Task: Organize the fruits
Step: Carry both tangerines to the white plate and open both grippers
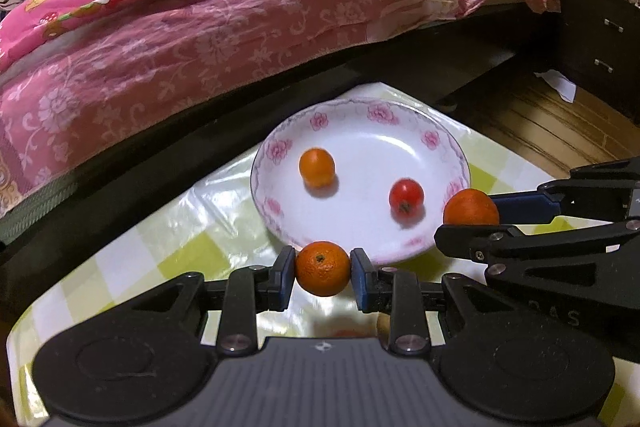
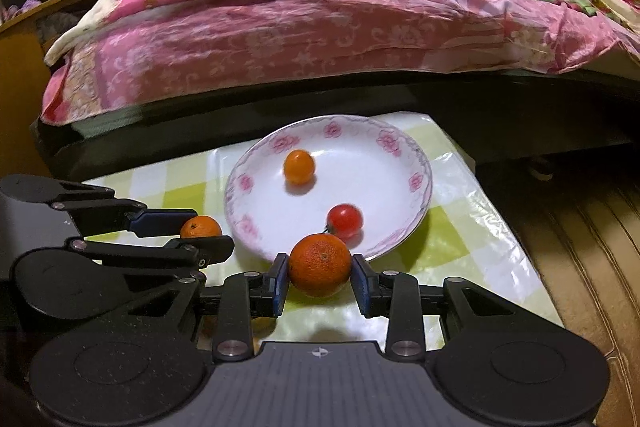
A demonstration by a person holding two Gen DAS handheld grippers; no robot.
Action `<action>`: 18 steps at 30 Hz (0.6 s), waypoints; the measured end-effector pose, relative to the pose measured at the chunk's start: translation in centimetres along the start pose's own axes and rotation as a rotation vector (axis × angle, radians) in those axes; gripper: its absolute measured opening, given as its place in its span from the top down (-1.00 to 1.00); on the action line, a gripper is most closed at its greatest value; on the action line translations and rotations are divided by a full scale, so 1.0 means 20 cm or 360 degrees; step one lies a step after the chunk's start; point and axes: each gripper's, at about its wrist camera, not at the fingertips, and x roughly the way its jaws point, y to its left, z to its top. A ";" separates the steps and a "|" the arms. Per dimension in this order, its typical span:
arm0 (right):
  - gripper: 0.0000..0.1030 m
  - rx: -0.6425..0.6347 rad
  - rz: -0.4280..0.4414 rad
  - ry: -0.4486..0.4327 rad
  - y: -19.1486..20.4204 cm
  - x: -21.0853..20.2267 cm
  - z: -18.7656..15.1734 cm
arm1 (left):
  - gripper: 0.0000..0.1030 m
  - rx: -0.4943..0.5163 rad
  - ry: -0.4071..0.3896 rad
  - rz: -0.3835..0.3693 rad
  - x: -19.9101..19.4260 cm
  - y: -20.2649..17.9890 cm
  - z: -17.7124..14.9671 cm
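A white plate with pink flowers (image 1: 280,151) (image 2: 404,147) stands on the checked table and holds a small orange fruit (image 1: 317,167) (image 2: 299,167) and a red tomato (image 1: 406,195) (image 2: 345,221). My left gripper (image 1: 322,269) is shut on a mandarin (image 1: 322,269) (image 2: 200,227) just in front of the plate's near rim. My right gripper (image 2: 320,265) is shut on a larger orange (image 2: 320,265) (image 1: 471,207) at the plate's near rim. Each gripper shows from the side in the other's view.
The low table has a green-and-white checked cloth (image 1: 176,227) (image 2: 452,239). A bed with pink bedding (image 1: 160,39) (image 2: 320,27) and a dark frame runs close behind it. A dark cabinet (image 1: 600,39) stands at right over wooden floor (image 2: 580,247).
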 end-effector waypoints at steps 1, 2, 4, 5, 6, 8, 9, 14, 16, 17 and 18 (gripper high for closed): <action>0.43 0.0004 -0.0007 -0.0002 -0.01 0.01 0.01 | 0.27 0.0001 -0.0001 0.0002 0.01 0.00 0.01; 0.43 0.0007 -0.0012 -0.0003 -0.02 0.02 0.02 | 0.27 0.0002 -0.0001 0.0005 0.03 0.00 0.02; 0.42 0.0008 -0.0020 -0.0004 -0.03 0.05 0.03 | 0.27 0.0002 0.0002 0.0012 0.06 0.00 0.04; 0.42 0.0006 -0.0024 -0.0007 -0.03 0.06 0.03 | 0.27 0.0002 0.0004 0.0014 0.07 0.00 0.04; 0.42 0.0003 -0.0025 -0.0007 -0.04 0.08 0.04 | 0.27 0.0002 0.0007 0.0016 0.08 0.00 0.05; 0.42 -0.0007 -0.0025 -0.0002 -0.04 0.10 0.04 | 0.27 0.0004 0.0014 0.0020 0.11 0.01 0.05; 0.42 -0.0013 -0.0027 0.0000 -0.04 0.11 0.05 | 0.27 0.0004 0.0019 0.0022 0.13 0.01 0.05; 0.41 -0.0041 -0.0038 0.0002 -0.06 0.16 0.06 | 0.28 0.0007 0.0017 0.0029 0.17 0.00 0.06; 0.41 -0.0040 -0.0036 0.0004 -0.07 0.18 0.07 | 0.29 0.0004 0.0015 0.0033 0.19 0.01 0.07; 0.41 -0.0041 -0.0038 0.0003 -0.07 0.19 0.07 | 0.29 0.0006 0.0015 0.0035 0.19 0.01 0.08; 0.41 -0.0045 -0.0040 0.0005 -0.07 0.20 0.07 | 0.29 0.0009 0.0014 0.0040 0.20 0.01 0.08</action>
